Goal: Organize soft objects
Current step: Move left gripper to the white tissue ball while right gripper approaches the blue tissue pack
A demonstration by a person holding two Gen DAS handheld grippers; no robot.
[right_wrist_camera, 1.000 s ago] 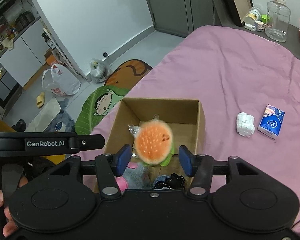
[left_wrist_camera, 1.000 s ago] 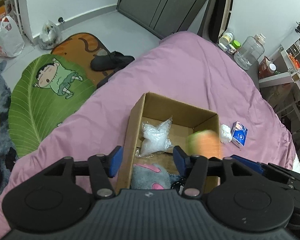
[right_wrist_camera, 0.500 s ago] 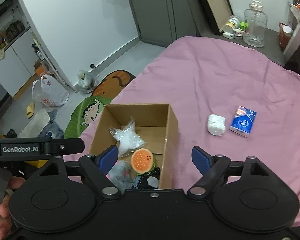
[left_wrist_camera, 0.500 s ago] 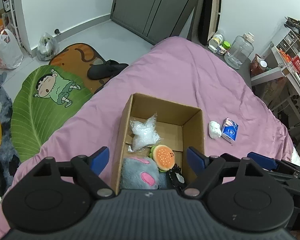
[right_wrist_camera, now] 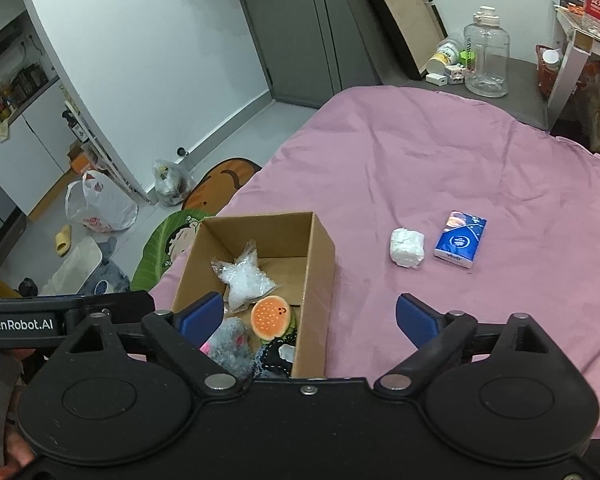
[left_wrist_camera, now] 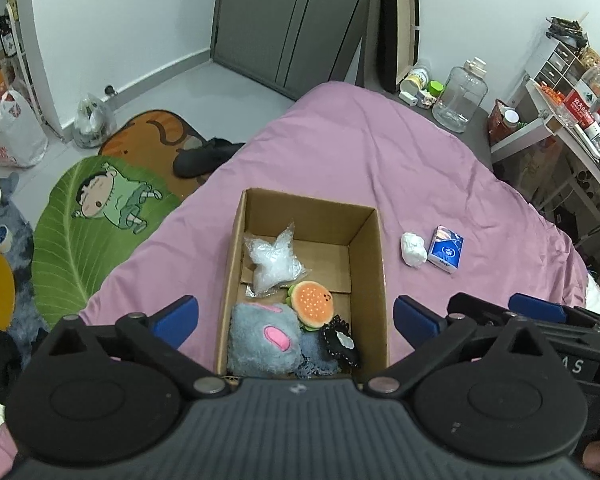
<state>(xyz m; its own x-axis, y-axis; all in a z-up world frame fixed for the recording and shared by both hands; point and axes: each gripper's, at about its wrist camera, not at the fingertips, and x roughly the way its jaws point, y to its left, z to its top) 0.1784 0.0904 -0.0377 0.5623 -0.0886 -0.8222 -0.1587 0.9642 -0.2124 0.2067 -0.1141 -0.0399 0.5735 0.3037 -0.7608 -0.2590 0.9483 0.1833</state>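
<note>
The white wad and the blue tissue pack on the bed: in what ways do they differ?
The white wad is crumpled and rounded; the blue tissue pack is flat-sided and rectangular. The wad is plain white; the pack is blue with printing. The wad lies nearer the cardboard box. Both rest on the pink bedsheet, outside the box.

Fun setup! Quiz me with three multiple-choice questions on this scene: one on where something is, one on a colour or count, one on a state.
1. Where is the burger plush?
A. inside the cardboard box
B. on the bedspread
C. on the floor

2. How many things lie on the pink bedspread right of the box?
A. one
B. two
C. four

3. What is between the right gripper fingers?
A. the plush
B. a tissue pack
C. nothing gripped

Answers: 1 A, it sits among the other soft things in the box. 2 B, a white wad and a blue tissue pack. 3 C, its jaws are opening, clamping nothing.
</note>
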